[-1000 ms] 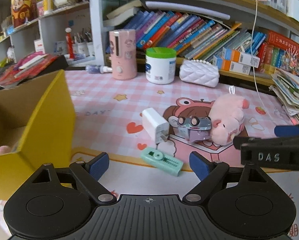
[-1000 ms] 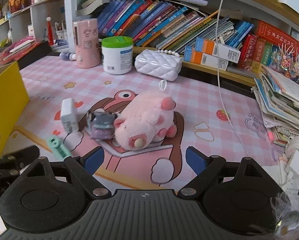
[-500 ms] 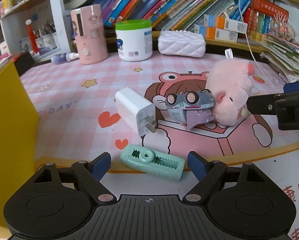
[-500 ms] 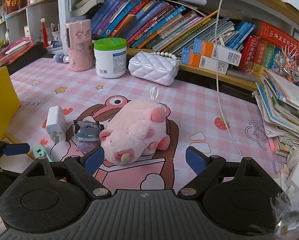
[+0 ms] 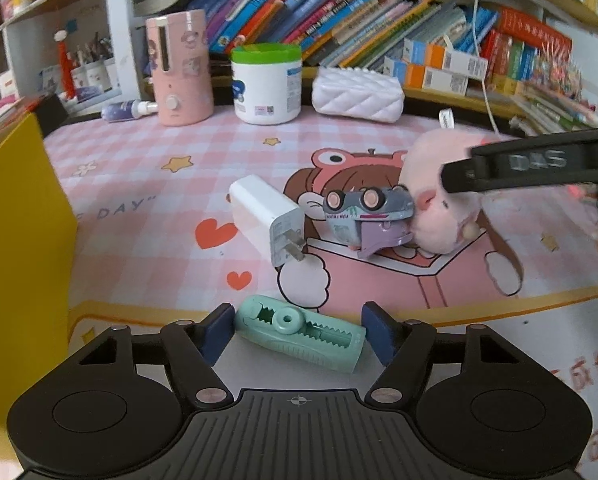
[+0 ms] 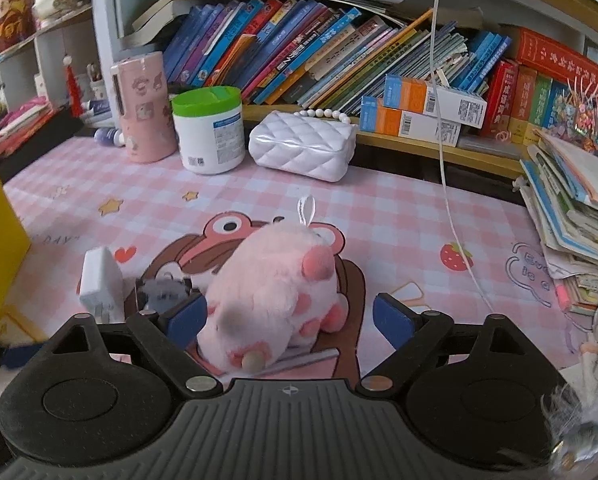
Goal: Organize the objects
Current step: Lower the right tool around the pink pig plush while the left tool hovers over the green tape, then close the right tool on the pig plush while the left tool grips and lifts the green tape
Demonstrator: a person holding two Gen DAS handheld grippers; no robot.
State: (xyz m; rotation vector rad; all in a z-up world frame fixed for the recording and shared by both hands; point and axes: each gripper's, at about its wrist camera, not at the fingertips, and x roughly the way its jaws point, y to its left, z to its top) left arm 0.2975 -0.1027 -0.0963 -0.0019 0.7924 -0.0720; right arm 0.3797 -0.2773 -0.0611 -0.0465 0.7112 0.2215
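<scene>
My left gripper [image 5: 299,334] is open, its blue pads on either side of a mint green correction tape [image 5: 301,333] lying on the mat. Beyond it lie a white charger plug [image 5: 265,216], an overturned grey toy car [image 5: 367,214] and a pink plush pig [image 5: 439,200]. My right gripper [image 6: 289,320] is open around the pink plush pig [image 6: 273,292], its left pad close to the pig's head. The charger [image 6: 101,280] and blurred toy car [image 6: 165,292] lie left of the pig. The right gripper's arm [image 5: 539,166] crosses above the pig in the left wrist view.
A yellow cardboard box [image 5: 19,248] stands at the left. At the back stand a pink humidifier [image 5: 179,68], a green-lidded white tub [image 5: 267,80] and a white quilted purse [image 5: 357,94] below a shelf of books. Stacked books [image 6: 571,216] lie at the right.
My left gripper has moved forward so the correction tape now lies between its pads. My right gripper has advanced over the plush pig, which now sits between its fingers.
</scene>
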